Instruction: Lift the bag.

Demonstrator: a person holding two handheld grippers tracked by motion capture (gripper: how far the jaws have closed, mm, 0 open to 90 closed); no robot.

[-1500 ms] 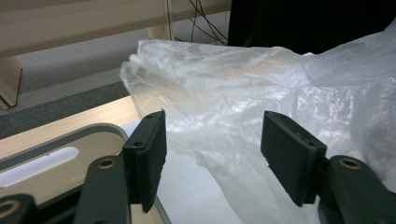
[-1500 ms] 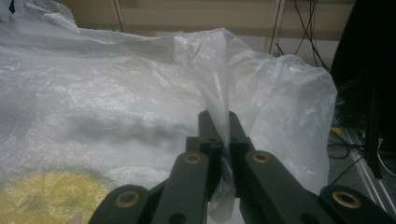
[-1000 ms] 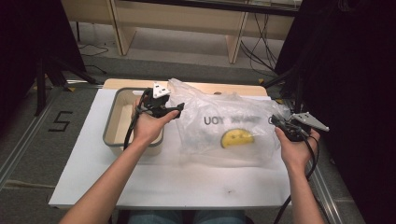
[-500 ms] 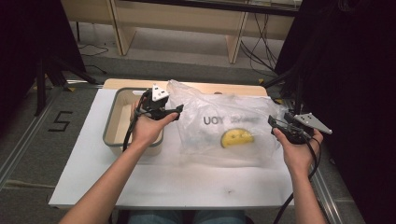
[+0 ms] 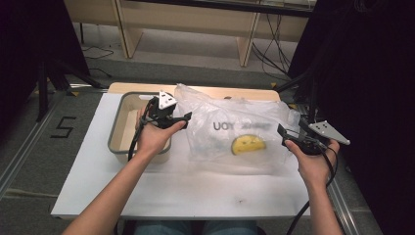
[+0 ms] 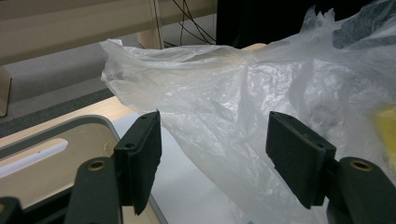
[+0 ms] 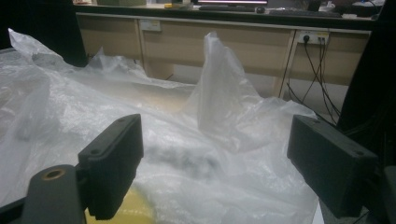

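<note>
A clear plastic bag [image 5: 235, 129] is lying across the middle of the white table [image 5: 161, 188], with dark lettering on it and a yellow thing [image 5: 248, 145] showing through near its front. From above, the left gripper [image 5: 182, 117] is sitting at the bag's left edge, over the right rim of a grey tray [image 5: 117, 125], and the right gripper [image 5: 284, 133] is sitting at the bag's right edge.

The left gripper view [image 6: 212, 170] is giving what the high view cannot: both black jaws are standing wide apart, the crumpled film of the bag [image 6: 224, 107] is lying in front of them and untouched by either pad, and the tray's rounded corner [image 6: 93, 122] is showing just under the left jaw.

The right gripper view [image 7: 215, 175] is showing its jaws spread wide as well, having just been opening, with loose plastic [image 7: 219, 112] rising in a peak beyond the gap and nothing pinched. A yellow patch [image 7: 130, 210] is peeking through the film low down beside the left jaw.
</note>
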